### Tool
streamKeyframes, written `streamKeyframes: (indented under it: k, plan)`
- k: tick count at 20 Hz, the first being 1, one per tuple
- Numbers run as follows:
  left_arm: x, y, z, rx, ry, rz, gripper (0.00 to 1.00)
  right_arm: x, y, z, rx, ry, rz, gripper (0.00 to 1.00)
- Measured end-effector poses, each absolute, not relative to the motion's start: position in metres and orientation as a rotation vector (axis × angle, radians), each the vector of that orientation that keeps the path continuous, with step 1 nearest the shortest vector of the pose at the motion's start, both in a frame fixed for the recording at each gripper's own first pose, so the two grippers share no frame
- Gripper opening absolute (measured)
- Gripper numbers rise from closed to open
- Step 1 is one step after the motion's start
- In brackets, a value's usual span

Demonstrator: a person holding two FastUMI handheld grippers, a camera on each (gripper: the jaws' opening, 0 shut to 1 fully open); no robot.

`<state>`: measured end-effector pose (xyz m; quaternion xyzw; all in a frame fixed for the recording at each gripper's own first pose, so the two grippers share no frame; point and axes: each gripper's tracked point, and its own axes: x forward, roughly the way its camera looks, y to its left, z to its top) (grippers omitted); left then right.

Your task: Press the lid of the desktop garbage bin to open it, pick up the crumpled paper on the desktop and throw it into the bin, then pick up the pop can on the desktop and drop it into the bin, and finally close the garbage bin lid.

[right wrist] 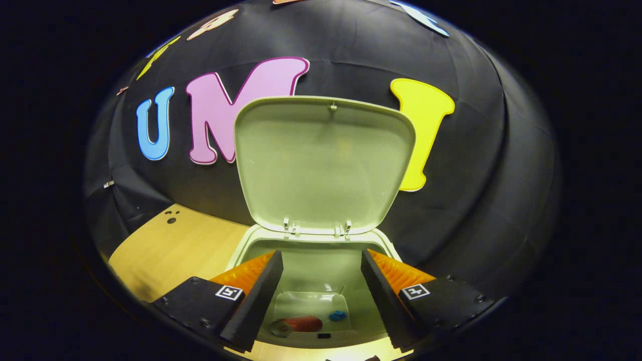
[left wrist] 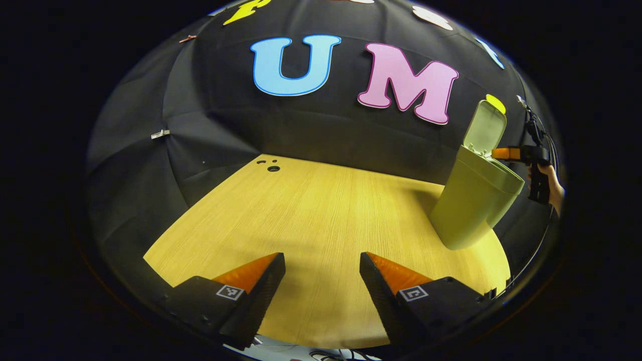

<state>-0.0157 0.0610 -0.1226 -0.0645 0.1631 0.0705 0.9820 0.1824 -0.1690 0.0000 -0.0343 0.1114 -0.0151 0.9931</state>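
With the can point(right wrist: 301, 324) seen lying inside the bin point(right wrist: 311, 260), the right gripper point(right wrist: 319, 281) was held empty and parted above it, seemingly for closing the raised lid point(right wrist: 321, 160), while the left gripper point(left wrist: 322, 286) was kept aside, likewise parted.

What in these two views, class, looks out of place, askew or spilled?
Nothing stands out. The bin stands upright on the table, lid raised. A can lies at the bottom inside it. The right gripper hangs open over the opening; the left gripper is open over bare table.
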Motion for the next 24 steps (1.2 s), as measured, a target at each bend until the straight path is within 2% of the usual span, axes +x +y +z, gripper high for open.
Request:
streamKeyframes:
  k: [11, 15, 20, 24]
  plan:
    - [-0.026, 0.059, -0.138, -0.143, 0.35, 0.133, 0.96, 0.17, -0.136, 0.148, -0.058, 0.012, 0.063, 0.98]
    - [-0.031, 0.068, -0.155, -0.138, 0.374, 0.15, 0.96, 0.193, -0.151, 0.19, -0.045, -0.036, 0.02, 0.97]
    - [-0.038, 0.081, -0.173, -0.155, 0.403, 0.187, 0.96, 0.234, -0.178, 0.206, -0.09, -0.021, -0.048, 0.97]
    - [-0.043, 0.096, -0.181, -0.171, 0.416, 0.226, 0.96, 0.264, -0.177, 0.181, -0.006, 0.083, -0.043, 0.98]
